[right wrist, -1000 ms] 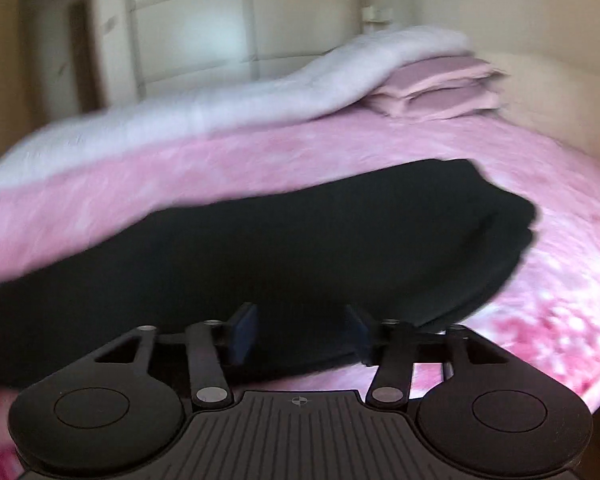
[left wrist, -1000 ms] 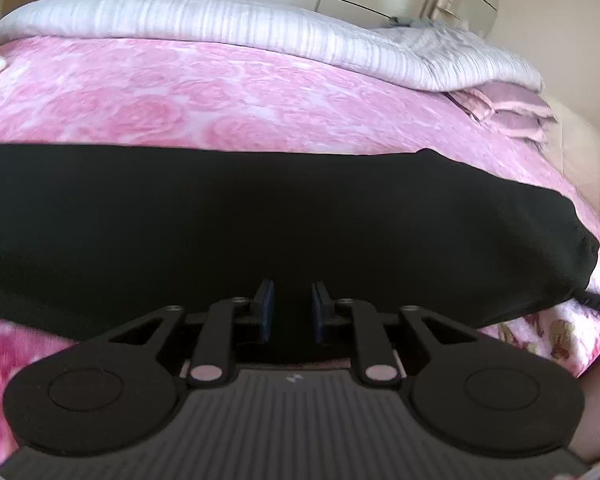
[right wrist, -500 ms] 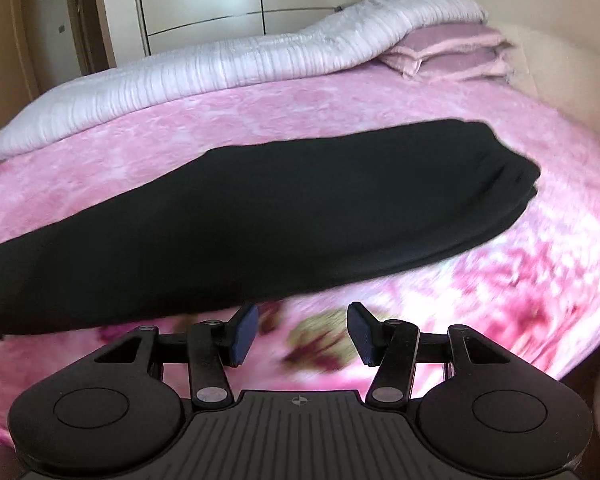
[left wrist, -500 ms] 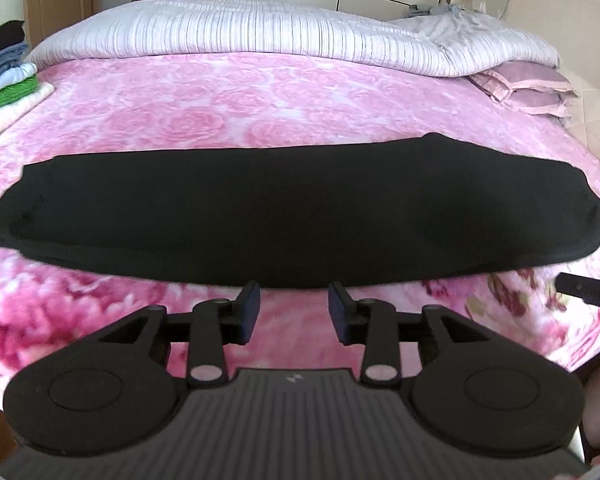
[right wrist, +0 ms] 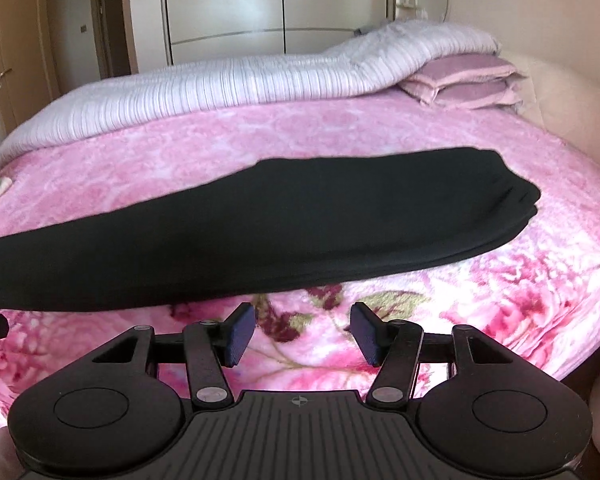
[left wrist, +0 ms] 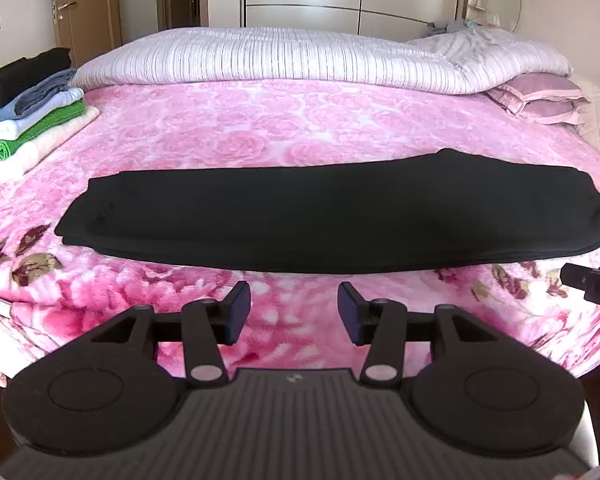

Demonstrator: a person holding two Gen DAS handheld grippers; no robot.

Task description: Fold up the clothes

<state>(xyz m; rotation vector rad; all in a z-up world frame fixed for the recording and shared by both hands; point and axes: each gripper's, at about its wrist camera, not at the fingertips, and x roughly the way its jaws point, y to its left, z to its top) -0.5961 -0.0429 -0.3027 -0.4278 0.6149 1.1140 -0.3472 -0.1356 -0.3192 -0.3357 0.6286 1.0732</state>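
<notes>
Both tongs stand with their jaws spread and nothing between them: our left gripper [left wrist: 294,312] and our right gripper [right wrist: 302,334] hover above the near strip of the pink floral bedspread [left wrist: 300,128], just short of the black garment [left wrist: 332,220].

That garment lies flat across the bed as a long, narrow band, left to right, with layered edges showing at its right end [right wrist: 516,208]. It looks folded lengthwise already. Whether it now wants a crosswise fold or is meant to stay this way, we cannot tell from here.

On the far left sits a stack of folded clothes [left wrist: 32,116], well apart from the band. A striped duvet [left wrist: 300,56] is bunched along the far side, with pink pillows [left wrist: 540,96] at the far right.

As we judge it, the risks are these:
- If we pinch only the top layer at an end, the layers would slide apart and the lengthwise fold would open.
- The bedspread is plush; jaws pushed in low could catch it along with the cloth and drag it up.
- If our two grippers lift unevenly, the long band would sag in the middle and twist, so the ends would land askew.
- Black on black hides the edges, so we might misjudge where a layer ends.
</notes>
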